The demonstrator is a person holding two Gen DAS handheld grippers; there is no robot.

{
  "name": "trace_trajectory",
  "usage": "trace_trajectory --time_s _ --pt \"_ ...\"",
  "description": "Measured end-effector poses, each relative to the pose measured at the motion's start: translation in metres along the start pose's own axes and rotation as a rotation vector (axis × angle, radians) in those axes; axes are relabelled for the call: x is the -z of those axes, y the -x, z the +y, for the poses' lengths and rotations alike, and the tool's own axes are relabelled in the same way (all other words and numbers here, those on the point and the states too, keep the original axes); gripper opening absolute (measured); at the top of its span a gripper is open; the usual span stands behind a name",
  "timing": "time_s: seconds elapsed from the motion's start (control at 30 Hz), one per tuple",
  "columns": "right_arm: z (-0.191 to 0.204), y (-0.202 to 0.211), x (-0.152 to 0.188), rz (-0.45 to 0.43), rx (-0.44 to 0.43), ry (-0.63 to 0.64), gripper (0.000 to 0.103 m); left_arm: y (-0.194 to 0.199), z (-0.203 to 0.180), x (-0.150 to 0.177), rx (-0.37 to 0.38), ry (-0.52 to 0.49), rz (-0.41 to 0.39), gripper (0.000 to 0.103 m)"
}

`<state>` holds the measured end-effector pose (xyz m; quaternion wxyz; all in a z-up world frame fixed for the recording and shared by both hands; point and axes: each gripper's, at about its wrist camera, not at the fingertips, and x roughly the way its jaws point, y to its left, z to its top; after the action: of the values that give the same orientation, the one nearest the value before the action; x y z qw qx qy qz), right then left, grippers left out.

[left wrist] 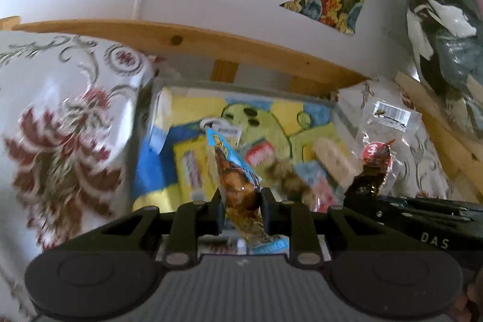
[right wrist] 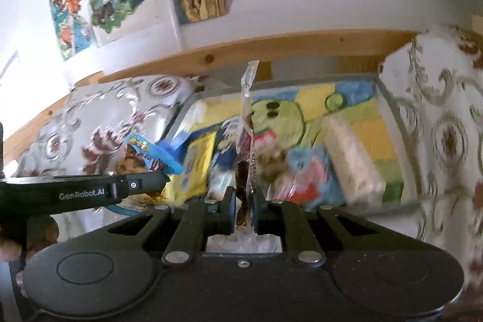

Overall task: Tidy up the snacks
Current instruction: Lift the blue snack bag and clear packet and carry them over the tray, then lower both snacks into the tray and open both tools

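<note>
My left gripper [left wrist: 241,202] is shut on a blue snack packet [left wrist: 232,168] with brown pieces inside, which stands up between the pads. My right gripper [right wrist: 244,210] is shut on a clear packet [right wrist: 247,122] seen edge-on, with dark contents. In the left wrist view that clear packet [left wrist: 377,153] shows a red round label and a white barcode sticker. In the right wrist view the blue packet [right wrist: 151,154] sits at the left gripper's tip [right wrist: 163,181]. Both packets hang above a clear box [left wrist: 241,86] with a colourful drawing on its floor.
In the box [right wrist: 302,79] lie several snacks: a yellow packet [left wrist: 193,168], a pale cracker bar [right wrist: 350,159], a red and blue packet [right wrist: 308,171]. Floral plastic-covered cloth [left wrist: 66,141] flanks the box. A wooden rail [left wrist: 181,41] and a postered wall stand behind.
</note>
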<state>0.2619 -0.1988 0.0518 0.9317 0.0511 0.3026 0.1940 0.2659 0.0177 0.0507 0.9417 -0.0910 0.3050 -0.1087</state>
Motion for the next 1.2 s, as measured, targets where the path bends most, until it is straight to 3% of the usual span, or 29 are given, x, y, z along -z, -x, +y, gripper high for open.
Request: trace_trajectory --time_s 0.23,0.63,0.73,0.9,1.03,1.17,1.2 --pt "-0.011 -0.042 -0.036 0.029 0.051 0.019 0.011 -0.04 -0.006 -0.02 -0.019 -0.019 0.025 0.026" --pt "-0.027 -0.072 -0.028 0.088 0.057 -0.034 0.013 -0.075 0.002 -0.021 -0.03 0.035 0.111 0.026" --pt "-0.03 -0.075 -0.025 0.091 0.066 -0.049 0.015 -0.077 0.002 -0.02 -0.037 0.031 0.112 0.027" --pt "-0.028 -0.076 -0.023 0.083 0.11 -0.012 0.029 -0.079 0.0 -0.021 -0.068 0.019 0.12 0.029" --pt "-0.027 -0.075 -0.021 0.07 0.158 0.033 0.045 -0.079 -0.004 -0.021 -0.115 -0.005 0.121 0.042" --pt "-0.028 -0.068 -0.021 0.045 0.171 0.054 0.06 -0.072 -0.005 -0.022 -0.15 -0.007 0.1 0.078" --pt "-0.027 -0.064 -0.02 0.031 0.172 0.061 0.065 -0.069 -0.005 -0.023 -0.154 0.0 0.087 0.081"
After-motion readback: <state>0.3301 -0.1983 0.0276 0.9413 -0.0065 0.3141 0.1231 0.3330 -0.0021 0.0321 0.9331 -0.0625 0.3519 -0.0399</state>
